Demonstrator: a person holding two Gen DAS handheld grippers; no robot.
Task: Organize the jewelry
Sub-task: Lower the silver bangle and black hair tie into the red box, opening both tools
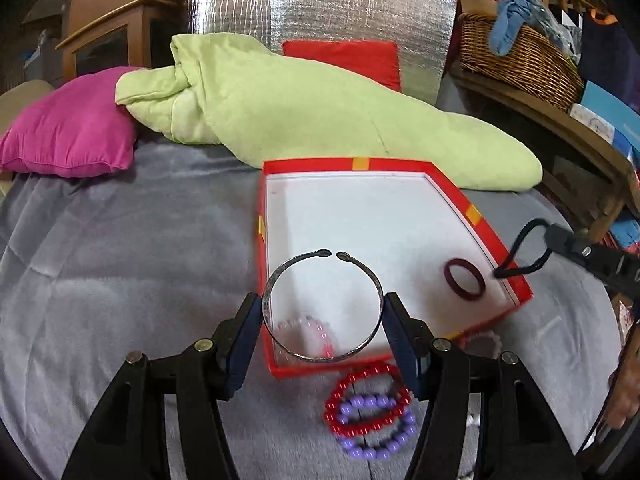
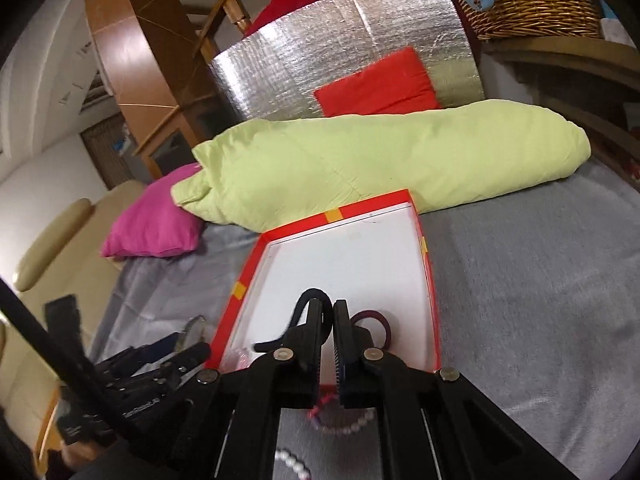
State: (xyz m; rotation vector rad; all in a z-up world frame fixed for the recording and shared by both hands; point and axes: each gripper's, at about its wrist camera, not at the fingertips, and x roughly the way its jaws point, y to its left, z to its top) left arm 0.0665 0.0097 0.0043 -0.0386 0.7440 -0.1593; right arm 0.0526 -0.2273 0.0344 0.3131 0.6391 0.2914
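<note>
My left gripper (image 1: 322, 312) is shut on a silver cuff bracelet (image 1: 372, 276) and holds it over the near end of a red box with a white floor (image 1: 360, 216). A dark red ring (image 1: 464, 279) and a pink bead bracelet (image 1: 310, 330) lie inside the box. A red bead bracelet (image 1: 366, 400) and a purple one (image 1: 378, 436) lie on the grey blanket in front of the box. My right gripper (image 2: 327, 308) is shut on a black hair tie (image 2: 304, 300) above the box (image 2: 360, 256); it also shows in the left wrist view (image 1: 524, 248).
A green rolled quilt (image 1: 320, 120) lies behind the box, with a pink cushion (image 1: 68, 132) to the left and a red cushion (image 1: 344, 60) against a silver panel. A wicker basket (image 1: 520, 56) sits on a wooden shelf at right. White and pink bead strands (image 2: 348, 424) lie under my right gripper.
</note>
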